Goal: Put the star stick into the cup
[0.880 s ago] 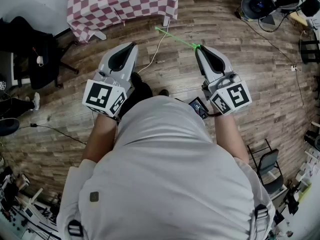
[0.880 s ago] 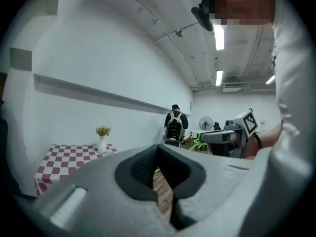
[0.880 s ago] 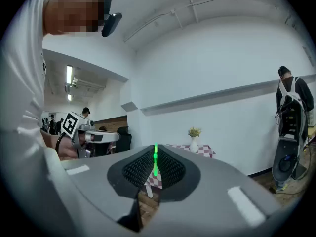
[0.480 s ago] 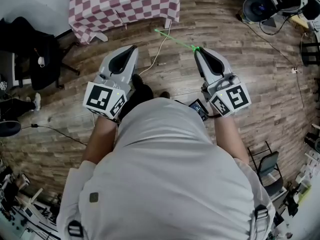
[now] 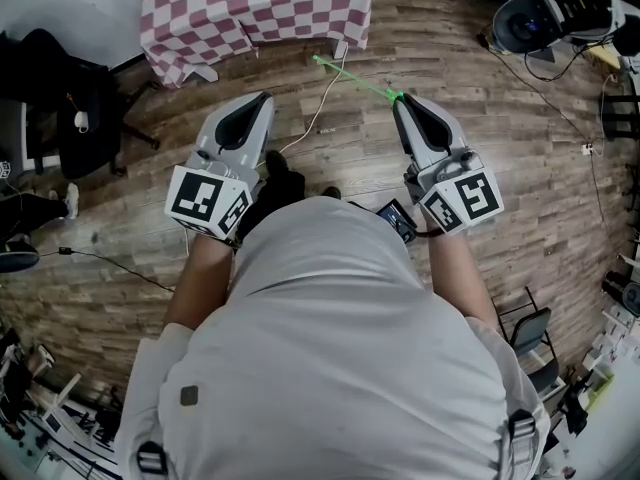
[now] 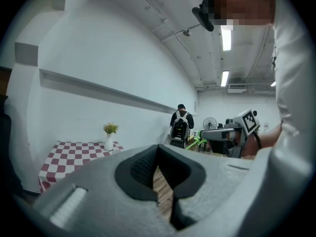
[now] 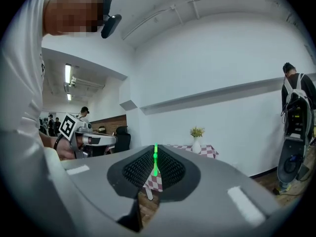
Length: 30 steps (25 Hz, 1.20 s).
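Holding the star stick above the floor, short of the table

I am seeing the right hand-held gripper [image 5: 402, 98] closed on the star stick [image 5: 356, 77]. In the right gripper view the jaws of this hand-held gripper [image 7: 154, 166] are pinching the thin green star stick [image 7: 155, 160] between their ribbed pads, and it is rising straight up from the tips. In the head view the stick is pointing forward and to the left, out over the wooden floor [image 5: 350, 158], with its far end reaching toward the table [image 5: 250, 8] under a red-and-white checked cloth. The stick is not touching the table.

The left hand-held gripper [image 5: 264, 96] is hanging level with the right one, well apart from it. In the left gripper view its jaws [image 6: 158, 168] are meeting at the tips with nothing between them; only floorboards are showing through the slit behind.

A white vase [image 7: 196, 144] with yellow flowers is standing on the table. A white cable [image 5: 318, 96] is trailing across the floor between the two grippers.
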Available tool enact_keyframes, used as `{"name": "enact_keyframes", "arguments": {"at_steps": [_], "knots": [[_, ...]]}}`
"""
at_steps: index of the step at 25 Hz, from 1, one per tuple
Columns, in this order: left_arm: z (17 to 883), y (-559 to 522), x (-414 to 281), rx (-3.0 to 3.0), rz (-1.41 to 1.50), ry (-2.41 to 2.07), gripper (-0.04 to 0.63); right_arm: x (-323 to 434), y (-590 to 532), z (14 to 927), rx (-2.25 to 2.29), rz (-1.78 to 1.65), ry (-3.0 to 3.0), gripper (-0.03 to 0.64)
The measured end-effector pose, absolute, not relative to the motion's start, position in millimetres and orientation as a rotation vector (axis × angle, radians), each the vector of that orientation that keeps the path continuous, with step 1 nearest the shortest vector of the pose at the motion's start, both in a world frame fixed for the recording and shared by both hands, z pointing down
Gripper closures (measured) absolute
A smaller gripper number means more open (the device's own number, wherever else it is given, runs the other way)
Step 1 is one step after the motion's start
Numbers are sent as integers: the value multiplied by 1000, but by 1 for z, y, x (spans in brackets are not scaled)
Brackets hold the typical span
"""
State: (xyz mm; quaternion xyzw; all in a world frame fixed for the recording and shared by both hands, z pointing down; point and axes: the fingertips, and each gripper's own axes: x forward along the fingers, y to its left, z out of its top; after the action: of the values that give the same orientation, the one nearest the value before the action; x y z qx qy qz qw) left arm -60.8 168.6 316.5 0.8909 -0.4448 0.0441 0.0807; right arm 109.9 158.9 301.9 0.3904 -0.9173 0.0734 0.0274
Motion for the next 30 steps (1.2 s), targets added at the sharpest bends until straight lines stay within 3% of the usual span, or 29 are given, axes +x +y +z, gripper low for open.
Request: {"name": "enact_keyframes", "arguments": {"at_steps": [18,30], "knots": [[291,64,-185,2737,117,-1277,591,-4,55,270,1328,153,-2808,589],[302,45,-222,2689,104,-1311,591,-34,28,279,1289,178,-2806,589]]}}
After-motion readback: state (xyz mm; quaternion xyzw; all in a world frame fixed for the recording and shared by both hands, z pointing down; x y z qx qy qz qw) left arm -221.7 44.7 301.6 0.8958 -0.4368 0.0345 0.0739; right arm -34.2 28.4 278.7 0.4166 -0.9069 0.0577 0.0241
